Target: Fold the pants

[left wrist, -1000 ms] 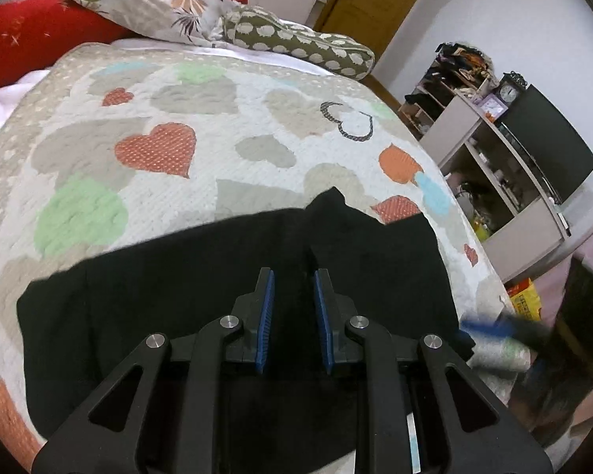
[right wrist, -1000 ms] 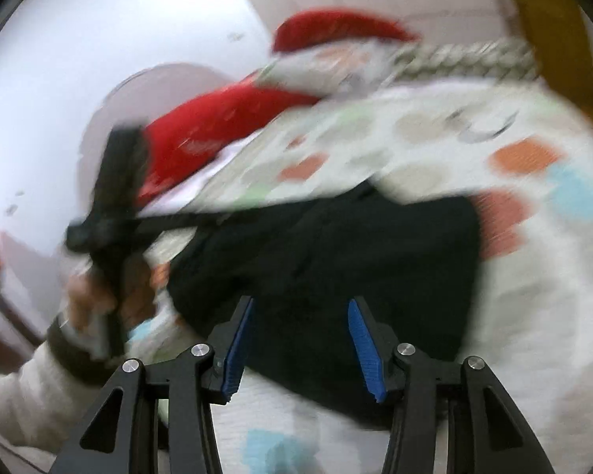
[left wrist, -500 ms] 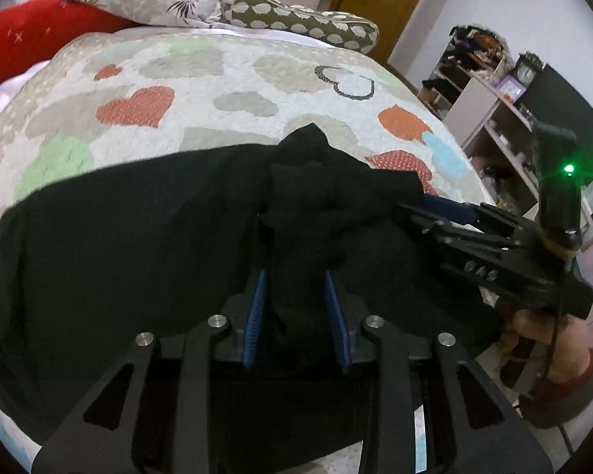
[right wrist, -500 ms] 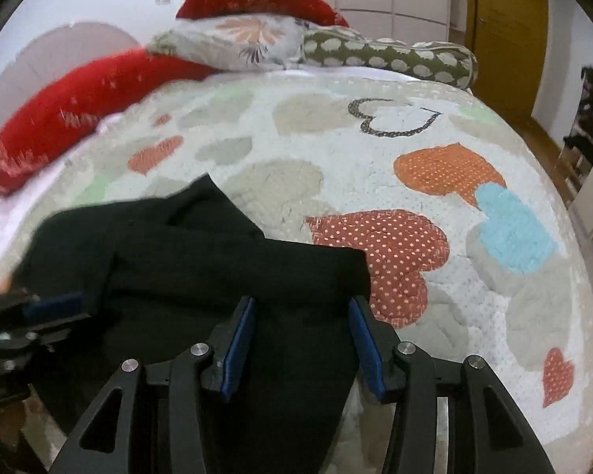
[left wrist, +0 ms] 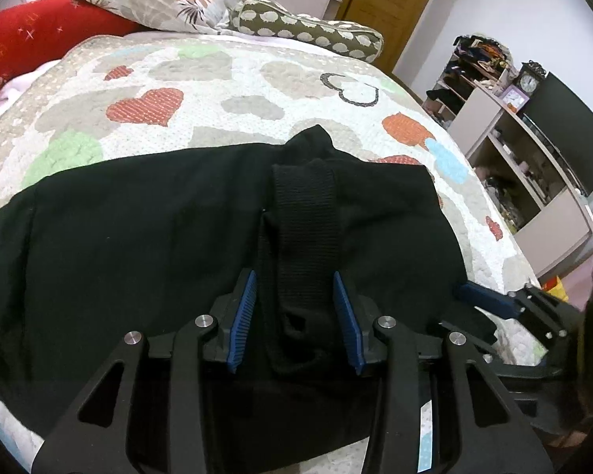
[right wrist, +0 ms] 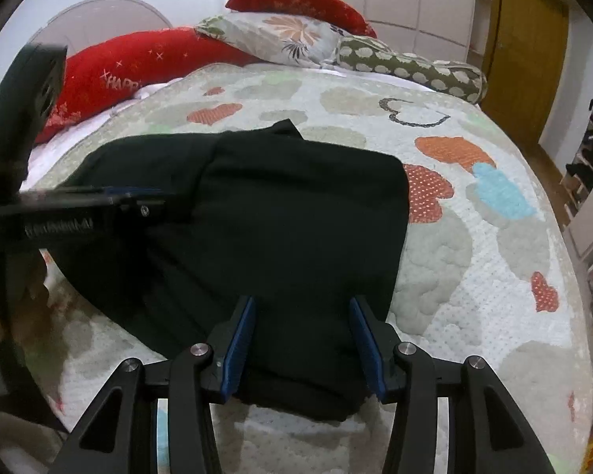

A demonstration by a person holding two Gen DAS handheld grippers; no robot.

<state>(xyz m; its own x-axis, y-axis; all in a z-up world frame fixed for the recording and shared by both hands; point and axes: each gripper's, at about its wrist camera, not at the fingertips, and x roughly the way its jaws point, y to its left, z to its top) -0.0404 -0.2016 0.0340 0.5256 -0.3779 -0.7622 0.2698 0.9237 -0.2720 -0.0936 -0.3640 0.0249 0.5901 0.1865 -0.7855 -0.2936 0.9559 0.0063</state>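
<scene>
The black pants [left wrist: 146, 245] are spread across a heart-patterned quilt [left wrist: 225, 91] on the bed, near its foot end, and are already folded into a thick, roughly rectangular stack. A ribbed band [left wrist: 306, 213] is seen standing up from the middle of the fabric. The left gripper [left wrist: 296, 310] is set over this band; its jaws have just been opening, and the band lies between the blue pads with a gap on each side, so nothing is gripped. The right gripper [right wrist: 302, 335] is held partly open over the near corner of the stack; whether its pads press the cloth cannot be clearly made out. Pillows [right wrist: 280, 39] are piled at the headboard.
</scene>
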